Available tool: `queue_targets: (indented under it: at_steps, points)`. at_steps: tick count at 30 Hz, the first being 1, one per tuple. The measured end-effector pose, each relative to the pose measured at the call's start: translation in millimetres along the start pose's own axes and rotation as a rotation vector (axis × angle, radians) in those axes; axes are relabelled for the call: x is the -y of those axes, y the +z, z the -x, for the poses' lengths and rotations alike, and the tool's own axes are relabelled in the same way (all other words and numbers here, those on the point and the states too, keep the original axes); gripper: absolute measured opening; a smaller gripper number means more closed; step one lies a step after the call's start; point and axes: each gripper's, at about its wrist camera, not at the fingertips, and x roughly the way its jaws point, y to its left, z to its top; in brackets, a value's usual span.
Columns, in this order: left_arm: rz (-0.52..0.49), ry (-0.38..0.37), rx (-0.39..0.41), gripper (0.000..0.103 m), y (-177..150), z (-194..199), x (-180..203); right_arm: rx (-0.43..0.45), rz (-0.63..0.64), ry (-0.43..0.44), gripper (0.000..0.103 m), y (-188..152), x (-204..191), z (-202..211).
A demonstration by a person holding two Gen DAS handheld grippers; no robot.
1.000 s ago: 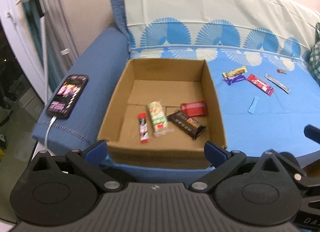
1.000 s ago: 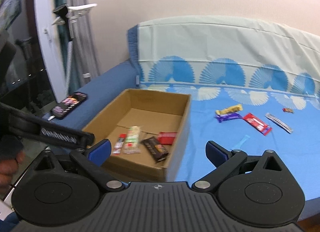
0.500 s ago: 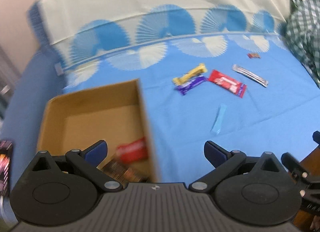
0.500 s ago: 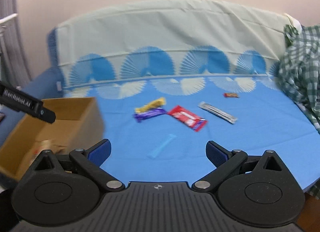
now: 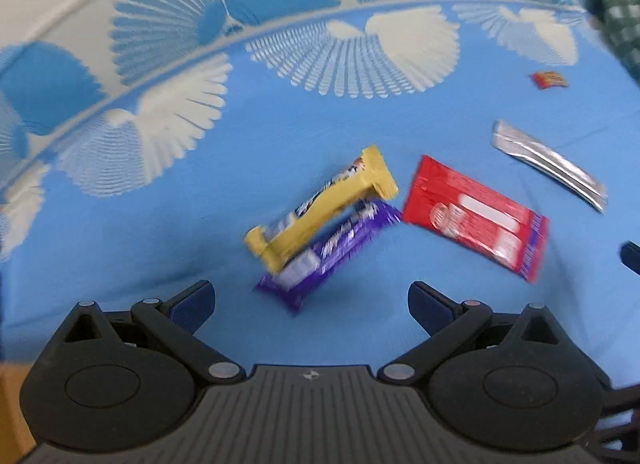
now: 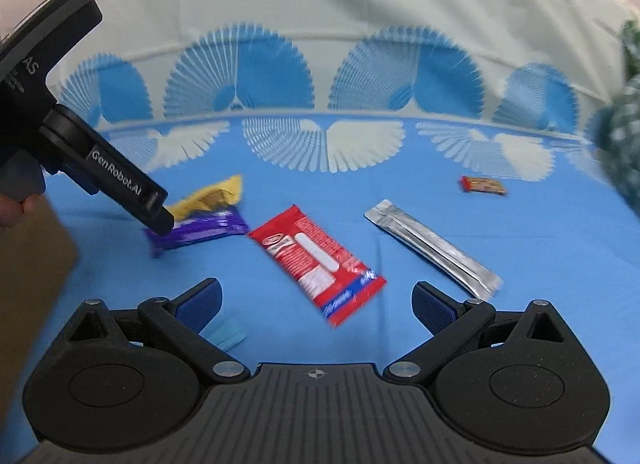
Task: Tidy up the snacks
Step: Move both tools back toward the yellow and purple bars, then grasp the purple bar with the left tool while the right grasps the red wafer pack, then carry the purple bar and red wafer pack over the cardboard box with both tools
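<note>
Several snacks lie on the blue bed sheet. A yellow bar (image 5: pixel 324 200) rests across a purple bar (image 5: pixel 332 250), right in front of my open, empty left gripper (image 5: pixel 312 302). A red packet (image 5: pixel 476 216) lies to their right, then a silver stick pack (image 5: pixel 548 164) and a small red candy (image 5: pixel 550 80). In the right wrist view my right gripper (image 6: pixel 316 304) is open and empty just short of the red packet (image 6: pixel 320 260). The left gripper's finger (image 6: pixel 120 184) hangs over the purple bar (image 6: pixel 204 230) and yellow bar (image 6: pixel 212 196). A light blue stick (image 6: pixel 224 334) lies by my right gripper's left finger.
The cardboard box's wall (image 6: pixel 32 264) is at the far left of the right wrist view, and a corner of it (image 5: pixel 12 416) shows bottom left in the left wrist view. A patterned backrest cover (image 6: pixel 320 64) rises behind. Green checked cloth (image 6: pixel 624 144) lies at the right.
Both grippers have swung right from the cardboard box to the loose snacks and moved closer to them. Both stay open and empty.
</note>
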Motion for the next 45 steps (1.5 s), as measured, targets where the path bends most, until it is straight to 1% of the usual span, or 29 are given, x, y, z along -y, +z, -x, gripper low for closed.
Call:
queue_targets:
  at_steps: [2, 4, 6, 9, 10, 13, 17, 18, 19, 20, 21, 22, 23, 24, 26, 27, 30, 34, 37, 39, 41, 45]
  points:
    - [0.006, -0.027, -0.03, 0.103, 11, -25, 0, -0.036, 0.025, 0.011, 0.101, 6, 5, -38]
    - [0.003, -0.05, -0.045, 0.103, 18, -43, 0, -0.078, 0.048, 0.05, 0.101, 10, 7, -70]
    - [0.001, -0.049, -0.04, 0.103, 23, -57, 1, -0.106, 0.087, 0.064, 0.101, 13, 5, -95]
    - [-0.008, -0.052, -0.065, 0.103, 28, -72, 3, -0.144, 0.134, 0.077, 0.103, 15, 3, -125]
    - [-0.005, -0.06, -0.068, 0.103, 29, -75, 3, -0.1, 0.131, 0.081, 0.102, 14, 5, -127]
    - [-0.002, -0.07, -0.063, 0.103, 30, -75, 3, -0.083, 0.141, 0.087, 0.102, 14, 6, -130]
    - [0.001, -0.061, -0.051, 0.103, 29, -75, 4, -0.06, 0.149, 0.095, 0.102, 10, 8, -126]
    - [-0.002, -0.059, -0.048, 0.099, 27, -72, 6, -0.057, 0.153, 0.092, 0.102, 10, 8, -125]
    - [-0.006, -0.063, -0.04, 0.088, 25, -68, 6, -0.057, 0.157, 0.091, 0.098, 10, 8, -124]
    - [-0.008, -0.068, -0.024, 0.079, 22, -61, 7, -0.052, 0.16, 0.096, 0.084, 8, 8, -121]
    - [-0.011, -0.076, -0.015, 0.053, 18, -53, 8, -0.044, 0.165, 0.105, 0.074, 7, 7, -116]
    - [-0.008, -0.093, -0.024, 0.034, 14, -48, 8, -0.042, 0.177, 0.109, 0.053, 5, 5, -110]
    - [0.005, -0.121, -0.046, 0.026, 8, -44, 7, -0.055, 0.184, 0.124, 0.046, 4, 2, -103]
    - [0.017, -0.144, -0.065, 0.016, 0, -41, 7, -0.073, 0.184, 0.127, 0.045, 2, 0, -97]
    - [0.019, -0.147, -0.062, 0.015, -15, -31, 9, -0.083, 0.186, 0.116, 0.04, -4, -5, -86]
    - [0.022, -0.146, -0.054, 0.015, -22, -25, 9, -0.083, 0.186, 0.103, 0.04, -8, -7, -79]
    - [0.071, -0.168, -0.033, 0.015, -41, 1, 3, -0.084, 0.147, 0.051, 0.038, -13, -7, -56]
    - [0.136, -0.206, 0.023, 0.015, -61, 49, -8, -0.037, 0.065, -0.017, 0.037, -12, -4, -15]
    - [0.16, -0.225, 0.078, 0.015, -82, 96, -17, 0.025, 0.002, -0.037, 0.037, -8, -6, 26]
    - [0.175, -0.239, 0.12, 0.015, -97, 130, -24, 0.079, -0.034, -0.035, 0.037, -4, -14, 61]
    - [0.182, -0.246, 0.164, 0.015, -120, 166, -30, 0.134, -0.054, -0.025, 0.037, -4, -25, 94]
    - [0.203, -0.235, 0.222, 0.015, -170, 229, -45, 0.201, -0.096, 0.029, 0.037, -11, -58, 165]
